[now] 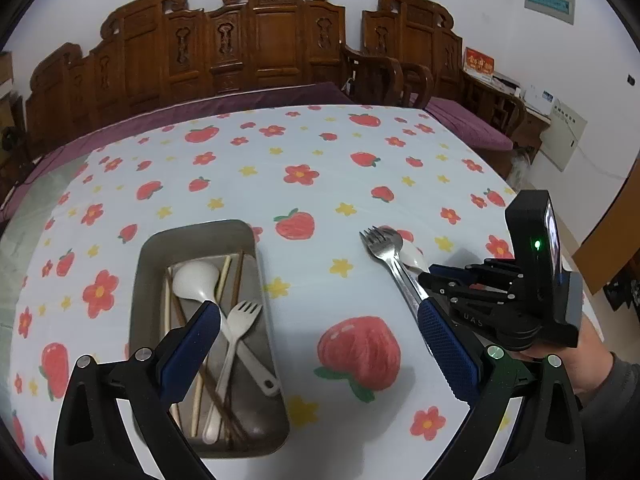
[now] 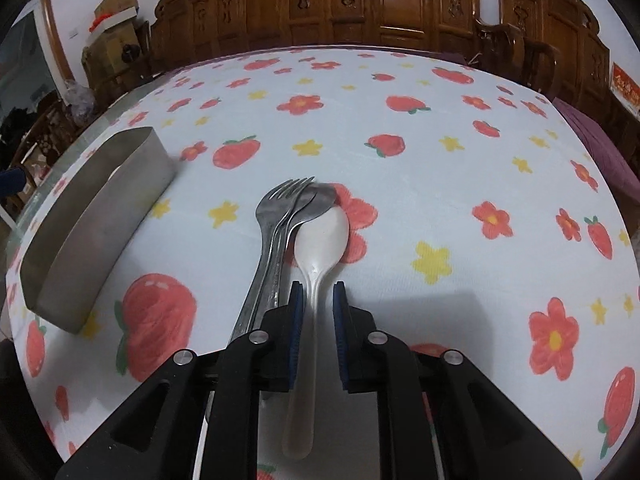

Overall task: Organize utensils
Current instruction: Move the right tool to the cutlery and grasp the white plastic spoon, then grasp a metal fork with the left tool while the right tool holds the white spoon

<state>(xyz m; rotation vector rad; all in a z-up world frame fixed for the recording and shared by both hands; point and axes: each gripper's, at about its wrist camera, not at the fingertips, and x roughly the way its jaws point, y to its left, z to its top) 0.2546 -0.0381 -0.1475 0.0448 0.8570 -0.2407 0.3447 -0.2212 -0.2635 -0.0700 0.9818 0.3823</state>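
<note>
A metal tray (image 1: 152,276) on the table holds a white ladle spoon (image 1: 196,280), a white fork (image 1: 234,344) and several chopsticks (image 1: 198,396). My left gripper (image 1: 320,344) is open and empty, its left finger over the tray. To the right lie metal forks (image 1: 380,242) (image 2: 276,216) and a white plastic spoon (image 1: 412,256) (image 2: 322,240). My right gripper (image 2: 317,300) (image 1: 430,280) straddles the white spoon's handle with its jaws narrowly apart, a small gap on each side. The tray (image 2: 100,216) stands at left in the right wrist view.
The table (image 1: 320,160) has a white cloth printed with strawberries and flowers. Carved wooden chairs (image 1: 256,36) stand behind its far edge. Boxes (image 2: 116,4) are stacked at back left in the right wrist view.
</note>
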